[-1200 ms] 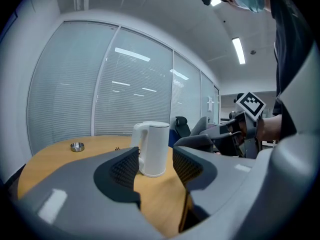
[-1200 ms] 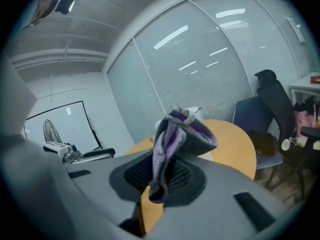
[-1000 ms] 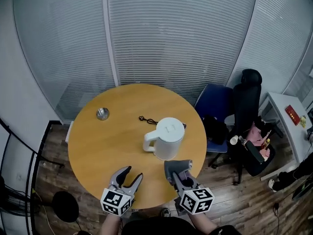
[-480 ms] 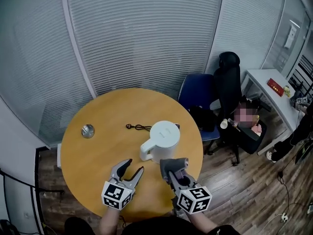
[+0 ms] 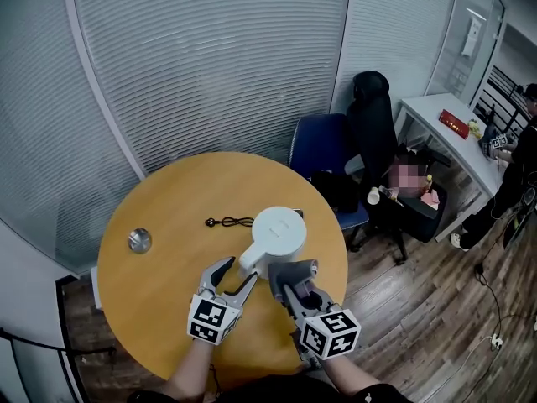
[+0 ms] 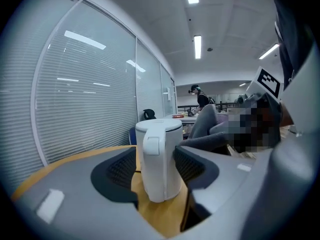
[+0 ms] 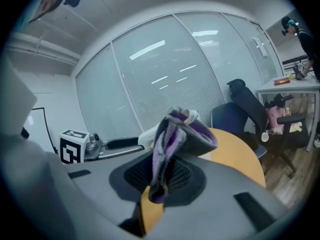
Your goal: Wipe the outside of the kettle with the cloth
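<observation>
Head view: kettle (image 5: 278, 232) stands upright right of centre on the round worktop (image 5: 164, 288), handle turned to the near edge. A second ago both grippers sat well short of it. Now the left gripper (image 5: 238, 271) has closed in, tips either side of the handle. The right gripper (image 5: 295, 290) is just beside the kettle's near wall, cloth (image 5: 294, 269) leading.

Left gripper view: jaws apart and opening wider. The kettle's handle side stands between the pads, with a gap showing on both sides. No grip yet.

Right gripper view: jaws clamped on the bunched grey-purple cloth (image 7: 172, 144), which sticks up past the tips.

Reading: approach about done. Left looks set to steady the kettle by its handle. Wiping not yet begun.
</observation>
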{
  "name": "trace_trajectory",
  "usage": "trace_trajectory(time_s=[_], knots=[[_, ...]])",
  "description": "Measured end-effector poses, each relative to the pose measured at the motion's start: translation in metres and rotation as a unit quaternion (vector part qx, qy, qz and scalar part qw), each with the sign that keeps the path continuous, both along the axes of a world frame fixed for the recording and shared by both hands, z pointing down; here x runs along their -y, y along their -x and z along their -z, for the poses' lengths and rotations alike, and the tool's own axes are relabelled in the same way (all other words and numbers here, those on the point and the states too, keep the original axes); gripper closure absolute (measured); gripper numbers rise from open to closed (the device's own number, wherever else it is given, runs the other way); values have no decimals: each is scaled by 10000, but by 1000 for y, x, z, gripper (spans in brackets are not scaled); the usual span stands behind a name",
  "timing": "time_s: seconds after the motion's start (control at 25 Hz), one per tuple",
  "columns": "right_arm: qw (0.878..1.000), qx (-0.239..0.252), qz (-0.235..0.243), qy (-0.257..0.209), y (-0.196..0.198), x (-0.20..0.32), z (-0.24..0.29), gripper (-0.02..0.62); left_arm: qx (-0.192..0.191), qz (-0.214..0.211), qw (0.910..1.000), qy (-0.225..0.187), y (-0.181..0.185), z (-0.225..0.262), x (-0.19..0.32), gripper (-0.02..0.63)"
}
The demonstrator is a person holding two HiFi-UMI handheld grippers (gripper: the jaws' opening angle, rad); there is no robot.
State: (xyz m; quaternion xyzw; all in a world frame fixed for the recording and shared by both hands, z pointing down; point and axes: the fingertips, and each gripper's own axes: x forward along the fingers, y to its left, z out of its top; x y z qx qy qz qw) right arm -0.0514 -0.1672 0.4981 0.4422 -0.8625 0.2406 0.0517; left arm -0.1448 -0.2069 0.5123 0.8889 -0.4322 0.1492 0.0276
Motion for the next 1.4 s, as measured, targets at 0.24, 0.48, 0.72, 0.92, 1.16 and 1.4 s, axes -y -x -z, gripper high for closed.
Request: trace_trajectory(time_s=[0.24, 0.48, 0.72, 0.92, 1.16, 1.4], knots=[[9999, 69, 80, -76, 14, 17, 9, 554, 71, -250, 9997, 33, -9, -10, 14, 376], [9995, 264, 73, -163, 21, 36, 17, 552, -127, -219, 9997, 1, -9, -8, 17, 442], [9986, 495, -57, -180, 21, 45, 9, 554, -242, -311, 9992, 75, -10, -9, 15, 445], [9979, 579, -197, 209, 18, 45, -27, 554, -269, -348, 9990, 89, -10, -10, 14, 446], [9956, 354, -308, 808, 19, 47, -91, 554, -298, -356, 9988, 121, -10, -10, 14, 446], [9796, 157, -686, 1883, 7, 47, -174, 554, -289, -360, 9988, 140, -11, -9, 12, 446]])
